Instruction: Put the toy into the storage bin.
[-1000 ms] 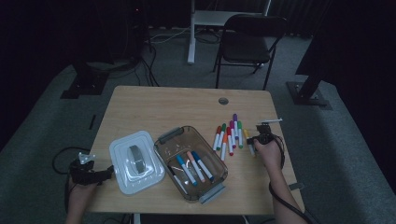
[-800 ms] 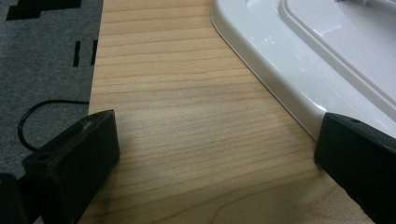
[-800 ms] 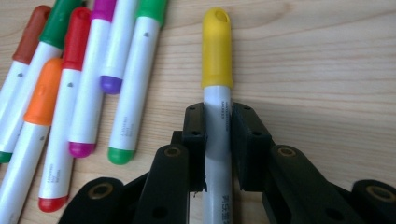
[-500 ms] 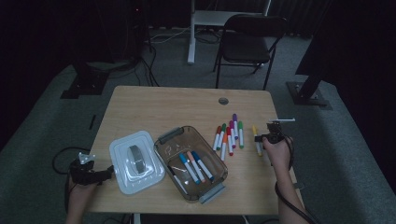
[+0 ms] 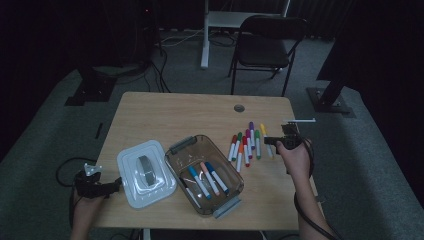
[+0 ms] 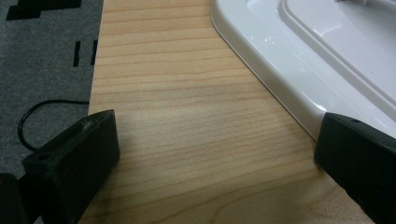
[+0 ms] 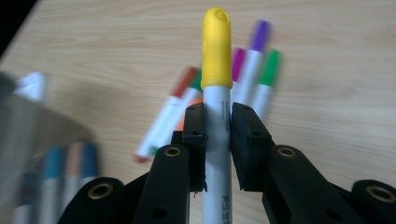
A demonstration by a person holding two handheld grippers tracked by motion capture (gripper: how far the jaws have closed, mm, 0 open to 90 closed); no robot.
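Roughly halfway on packing markers – three or four already lying in the clear bin (image 5: pixel 204 172) (near-centre, white lid (image 5: pixel 146 172) off to its left), yellow marker (image 7: pixel 216 79) clamped in the right gripper (image 7: pixel 217 122) above the far-right pile (image 5: pixel 246 142), left gripper (image 6: pixel 210 158) idle, jaws apart.

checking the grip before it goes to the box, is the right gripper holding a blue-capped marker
No, the right gripper is shut on the white barrel of a yellow-capped marker.
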